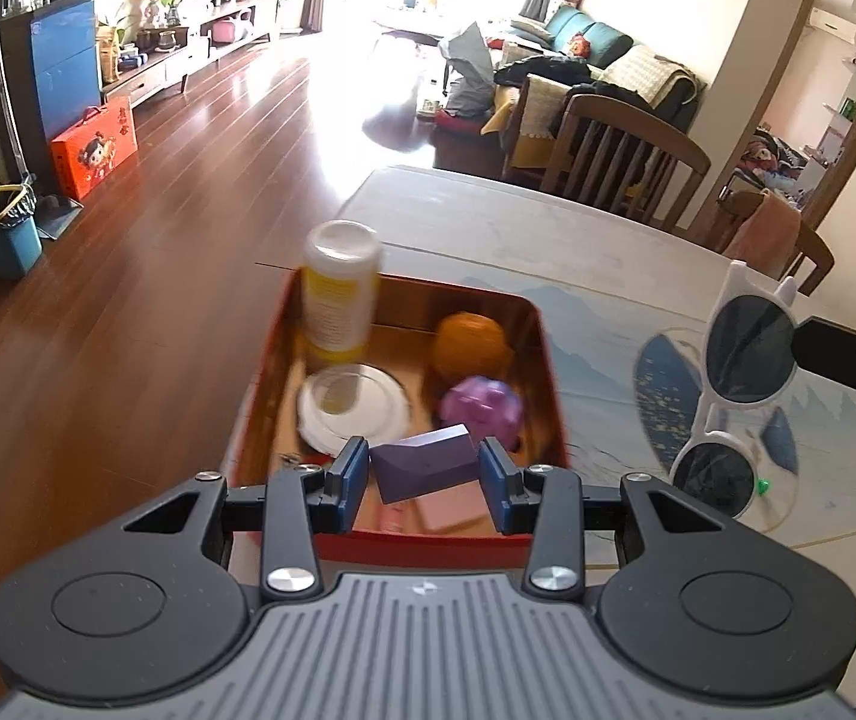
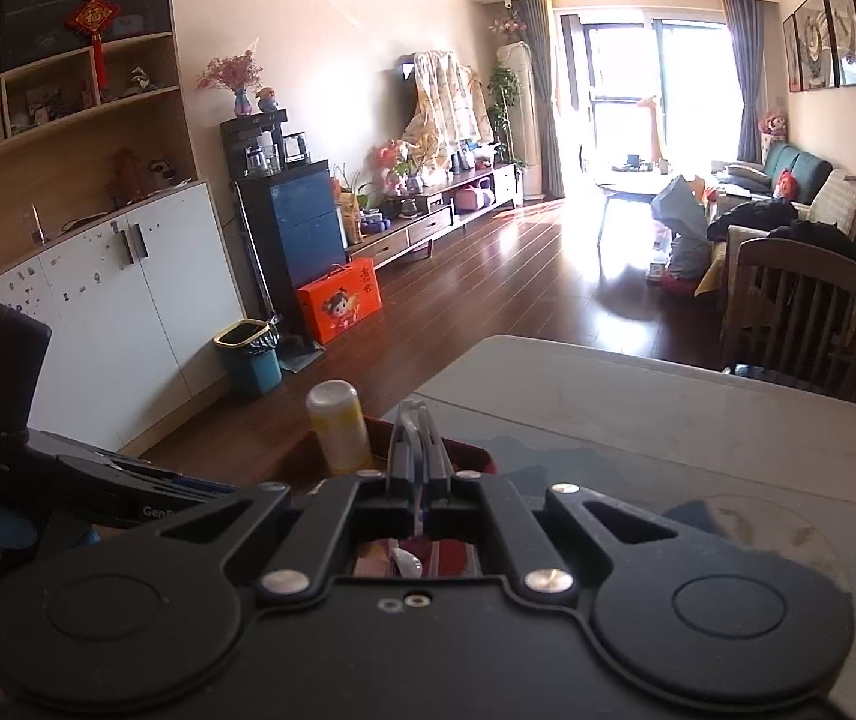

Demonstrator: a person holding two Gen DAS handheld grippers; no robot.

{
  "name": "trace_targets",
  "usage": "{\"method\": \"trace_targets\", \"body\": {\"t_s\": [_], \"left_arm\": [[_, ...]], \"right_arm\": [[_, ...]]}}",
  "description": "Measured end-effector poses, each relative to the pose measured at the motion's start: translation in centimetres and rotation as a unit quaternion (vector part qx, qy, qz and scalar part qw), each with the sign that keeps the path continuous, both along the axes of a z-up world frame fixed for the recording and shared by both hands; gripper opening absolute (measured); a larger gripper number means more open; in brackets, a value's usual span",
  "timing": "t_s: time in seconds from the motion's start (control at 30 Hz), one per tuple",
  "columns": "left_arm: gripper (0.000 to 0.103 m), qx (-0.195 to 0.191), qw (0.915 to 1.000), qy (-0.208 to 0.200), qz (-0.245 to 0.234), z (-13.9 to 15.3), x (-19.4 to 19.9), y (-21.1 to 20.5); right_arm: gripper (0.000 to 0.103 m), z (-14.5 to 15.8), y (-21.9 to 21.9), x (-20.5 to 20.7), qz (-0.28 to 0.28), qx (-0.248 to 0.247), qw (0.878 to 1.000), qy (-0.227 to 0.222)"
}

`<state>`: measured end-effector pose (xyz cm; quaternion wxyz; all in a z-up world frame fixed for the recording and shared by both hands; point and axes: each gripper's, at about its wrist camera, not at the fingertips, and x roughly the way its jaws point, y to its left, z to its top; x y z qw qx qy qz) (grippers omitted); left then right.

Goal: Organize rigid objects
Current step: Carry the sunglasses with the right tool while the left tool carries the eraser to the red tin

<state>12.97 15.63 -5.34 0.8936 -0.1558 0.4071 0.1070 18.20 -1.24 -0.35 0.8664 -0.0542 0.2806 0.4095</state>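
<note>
My left gripper holds a purple block between its blue fingers, pressed on both short ends, so its long axis runs from left to right across the fingers. The block hangs over the near side of the red box, which stands at the near left corner of the bench. Inside the box I see a yellow bottle standing upright in the far left corner, a white round lid, an orange ball and a purple toy. My right gripper is closed on white sunglasses, gripped at the edge of one lens; their long axis is almost vertical, above the bench just right of the box.
</note>
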Motion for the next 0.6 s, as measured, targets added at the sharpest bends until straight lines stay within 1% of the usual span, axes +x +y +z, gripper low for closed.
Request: {"method": "trace_targets", "body": {"t_s": [0.27,0.4,0.53,0.6], "left_arm": [[0.039,0.007,1.0,0.001,-0.002,-0.7,0.8,3.5],[0.039,0.011,0.9998,0.005,-0.018,-1.7,1.7,4.2],[0.039,0.014,0.9991,0.014,-0.038,-2.9,2.6,4.2],[0.039,0.02,0.9984,0.019,-0.05,-3.4,3.0,4.0]], "right_arm": [[0.002,-0.6,3.3,0.7,-0.001,0.008,1.0,0.03],[0.002,-2.2,4.3,1.6,-0.013,0.006,0.998,0.063],[0.002,-4.1,4.9,2.7,-0.026,0.006,0.994,0.107],[0.002,-4.9,5.2,3.3,-0.033,0.001,0.992,0.122]]}}
